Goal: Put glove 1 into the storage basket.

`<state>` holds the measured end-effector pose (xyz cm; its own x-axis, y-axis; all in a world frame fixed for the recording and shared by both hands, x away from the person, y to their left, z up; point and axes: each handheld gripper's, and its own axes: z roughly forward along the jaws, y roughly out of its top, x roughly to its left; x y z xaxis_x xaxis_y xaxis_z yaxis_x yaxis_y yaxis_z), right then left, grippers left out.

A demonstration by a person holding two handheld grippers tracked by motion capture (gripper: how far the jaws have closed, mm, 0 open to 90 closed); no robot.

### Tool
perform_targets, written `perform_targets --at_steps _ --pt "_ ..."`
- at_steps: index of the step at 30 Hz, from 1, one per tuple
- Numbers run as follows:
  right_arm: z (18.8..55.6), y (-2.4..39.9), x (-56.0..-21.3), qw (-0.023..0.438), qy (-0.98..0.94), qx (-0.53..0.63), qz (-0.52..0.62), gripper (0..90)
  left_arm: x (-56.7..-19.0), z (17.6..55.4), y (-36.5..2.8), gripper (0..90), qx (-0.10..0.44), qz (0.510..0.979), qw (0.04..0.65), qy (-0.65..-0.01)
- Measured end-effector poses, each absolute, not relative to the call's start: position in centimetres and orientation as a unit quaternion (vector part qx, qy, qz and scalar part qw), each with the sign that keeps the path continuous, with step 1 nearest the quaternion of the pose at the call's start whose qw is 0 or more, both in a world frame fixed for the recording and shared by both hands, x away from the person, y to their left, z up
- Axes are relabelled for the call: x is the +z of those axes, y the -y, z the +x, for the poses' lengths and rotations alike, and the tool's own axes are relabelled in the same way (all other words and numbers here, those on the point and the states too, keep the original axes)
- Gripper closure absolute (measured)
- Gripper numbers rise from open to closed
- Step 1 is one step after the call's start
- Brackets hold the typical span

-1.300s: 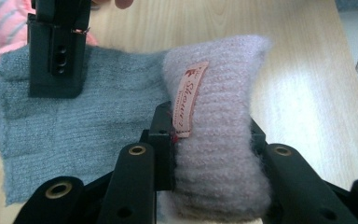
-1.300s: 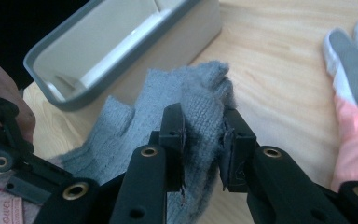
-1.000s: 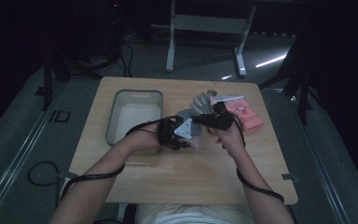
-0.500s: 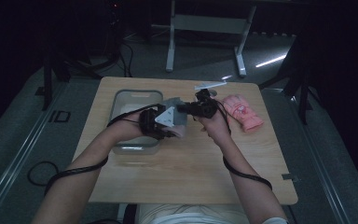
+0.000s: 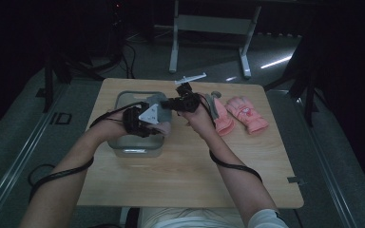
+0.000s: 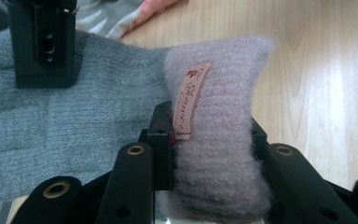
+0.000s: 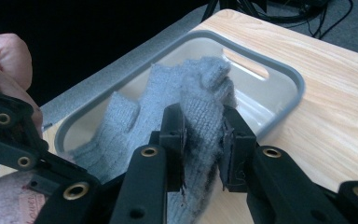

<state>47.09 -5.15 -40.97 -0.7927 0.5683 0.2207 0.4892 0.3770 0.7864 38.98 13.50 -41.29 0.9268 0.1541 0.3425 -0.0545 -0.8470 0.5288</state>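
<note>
A small tag [image 6: 192, 100] on the grey glove's [image 6: 65, 121] cuff bears unreadable red script.

A dim lab-like recording room: a wooden table [image 5: 180, 180], cables [image 5: 138, 50] at 11 o'clock, a metal stand [image 5: 211, 23] at 12.

glove [image 6: 65, 126]: grey, mauve cuff | mittens [image 5: 240, 114]: pink | tray [image 7: 286, 74]: grey

A light wooden surface [image 5: 180, 175] carries a grey bin [image 5: 135, 145] under the left claw [image 5: 158, 124] and two pink gloves [image 5: 240, 114] beside the right claw [image 5: 171, 102].
</note>
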Motion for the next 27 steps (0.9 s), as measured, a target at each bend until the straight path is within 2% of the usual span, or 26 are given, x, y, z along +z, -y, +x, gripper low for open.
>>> perform_targets --at_steps 11,23,27 --pt "48.8 1.8 -41.7 0.039 -0.834 0.448 0.319 74.0 -42.9 40.8 -16.2 66.3 0.19 0.944 0.266 -0.049" --pt "51.2 0.2 -45.4 0.024 -0.84 0.42 0.342 74.0 -46.3 43.4 -16.7 66.3 0.153 0.954 0.25 -0.067" --pt "51.7 -0.2 -46.3 0.019 -0.84 0.416 0.348 74.0 -47.2 43.7 -17.0 66.2 0.162 0.957 0.234 -0.056"
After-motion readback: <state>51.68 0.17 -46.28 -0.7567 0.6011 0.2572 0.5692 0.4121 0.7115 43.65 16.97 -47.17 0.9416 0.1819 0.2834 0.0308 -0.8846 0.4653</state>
